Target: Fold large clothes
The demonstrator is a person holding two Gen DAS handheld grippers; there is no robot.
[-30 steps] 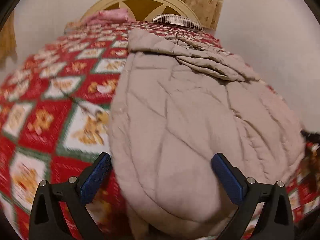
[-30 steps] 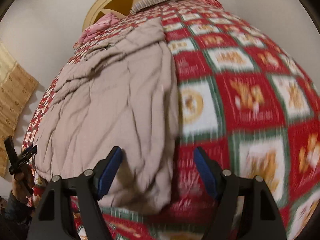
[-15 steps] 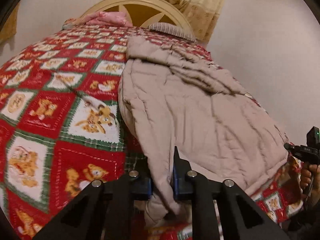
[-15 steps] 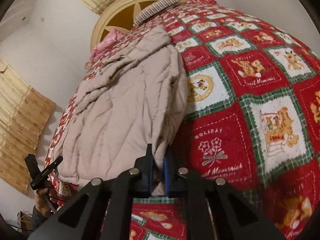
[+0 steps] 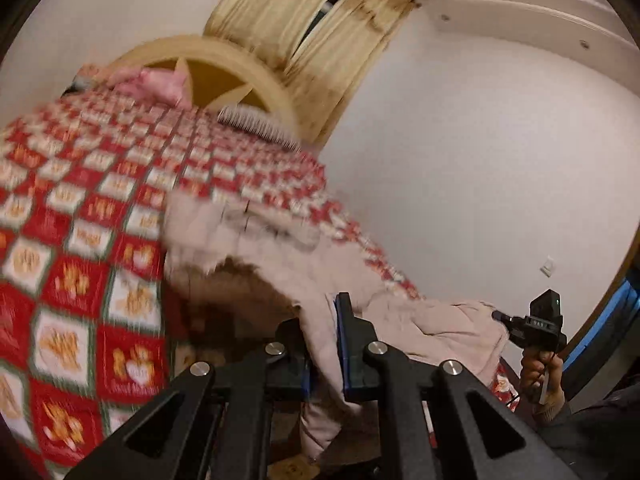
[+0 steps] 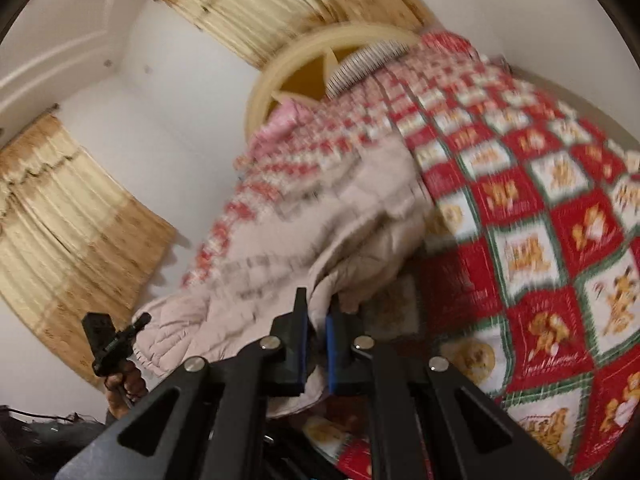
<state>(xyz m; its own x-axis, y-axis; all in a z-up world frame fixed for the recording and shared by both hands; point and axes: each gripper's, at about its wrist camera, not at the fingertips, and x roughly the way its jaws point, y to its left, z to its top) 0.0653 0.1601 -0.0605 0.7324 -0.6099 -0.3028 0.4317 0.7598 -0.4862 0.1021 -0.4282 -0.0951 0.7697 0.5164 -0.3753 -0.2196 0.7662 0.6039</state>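
Warm, even indoor light fills both views, with no glare and only soft shadows under the lifted coat (image 5: 240,292). Motion blur smears the quilt (image 5: 80,240) and coat in both, while the left gripper (image 5: 320,344) and right gripper (image 6: 316,344) stay sharp. Fisheye distortion bends the walls and curtains (image 6: 72,216), and black vignetting rings the frame edges.

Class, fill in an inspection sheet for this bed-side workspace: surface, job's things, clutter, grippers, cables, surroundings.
Surface: bed with red patchwork quilt.
Job's things: beige padded coat, near hem lifted off the quilt.
Clutter: pink pillow and striped pillow at the headboard.
Grippers: left gripper and right gripper each shut on the coat's hem.
Cables: nothing seen.
Surroundings: white walls, yellow curtains.
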